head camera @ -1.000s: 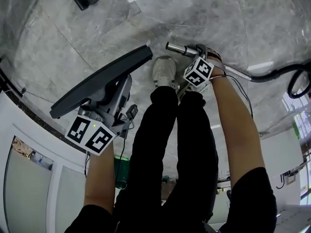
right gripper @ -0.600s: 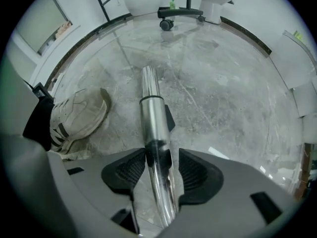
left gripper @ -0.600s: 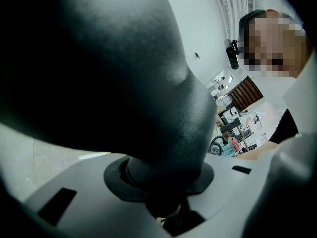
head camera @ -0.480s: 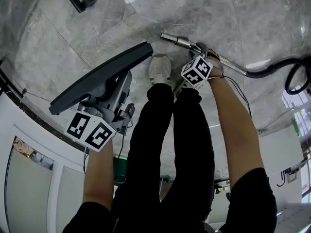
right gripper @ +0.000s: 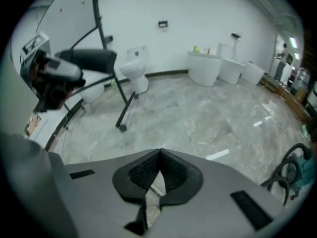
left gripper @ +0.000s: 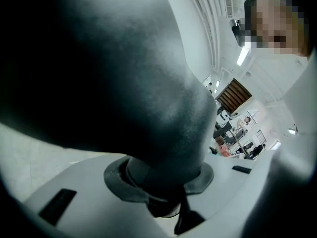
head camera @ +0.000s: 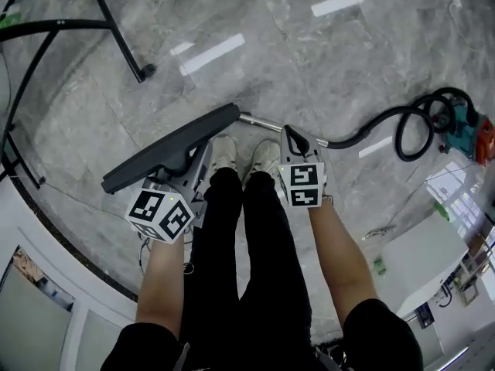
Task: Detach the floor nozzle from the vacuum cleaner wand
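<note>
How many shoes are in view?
2. The left shoe and the right shoe, both white, stand side by side just on the person's side of the wand. Their heels are out of sight.

Your left gripper [head camera: 184, 170] reaches forward and down, with your bare left forearm [head camera: 161, 280] straight behind it. Its jaws stand partway apart, clamped on the neck of the floor nozzle [head camera: 170, 149]. Your right gripper [head camera: 295, 134] points steeply down ahead of your right forearm [head camera: 340, 257], its marker cube [head camera: 300, 185] turned up towards you. Its jaws have just been closing: the pads meet at the tips with nothing between them. Your two arms run either side of your legs [head camera: 247, 269].
</note>
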Tool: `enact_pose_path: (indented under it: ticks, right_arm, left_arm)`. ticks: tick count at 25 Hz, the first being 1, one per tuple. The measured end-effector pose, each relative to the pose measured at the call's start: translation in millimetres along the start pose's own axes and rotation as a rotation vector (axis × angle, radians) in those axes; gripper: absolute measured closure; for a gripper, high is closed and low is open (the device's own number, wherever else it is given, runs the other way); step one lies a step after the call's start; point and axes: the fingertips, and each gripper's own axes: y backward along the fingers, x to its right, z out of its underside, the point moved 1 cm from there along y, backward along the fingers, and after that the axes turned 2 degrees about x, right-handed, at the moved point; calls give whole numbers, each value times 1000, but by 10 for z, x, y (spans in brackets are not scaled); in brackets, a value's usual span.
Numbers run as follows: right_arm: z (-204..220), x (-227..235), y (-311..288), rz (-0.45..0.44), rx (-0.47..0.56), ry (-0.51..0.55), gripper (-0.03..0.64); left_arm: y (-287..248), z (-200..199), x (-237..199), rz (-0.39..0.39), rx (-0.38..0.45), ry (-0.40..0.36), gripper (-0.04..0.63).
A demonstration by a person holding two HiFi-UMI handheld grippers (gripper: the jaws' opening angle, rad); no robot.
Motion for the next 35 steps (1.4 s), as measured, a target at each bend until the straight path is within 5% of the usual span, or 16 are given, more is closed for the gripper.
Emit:
enact_pose_path:
  ticks: [7, 18, 25, 35]
  right_arm:
    - [-1721, 208, 2008, 73, 344, -127, 604]
    - [-2895, 44, 4722, 135, 612, -163, 604]
    - [-3305, -69, 5624, 175, 763, -214, 604]
    - [-3981, 83, 6097, 197, 868, -233, 604]
  left_arm:
    - [604, -1137, 1328, 27, 105, -74, 462]
    - [2052, -2380, 3273, 77, 258, -253, 462]
    - [2644, -2852, 3651, 71, 335, -287, 462]
    - [2979, -3563, 3957, 81, 411, -374, 462]
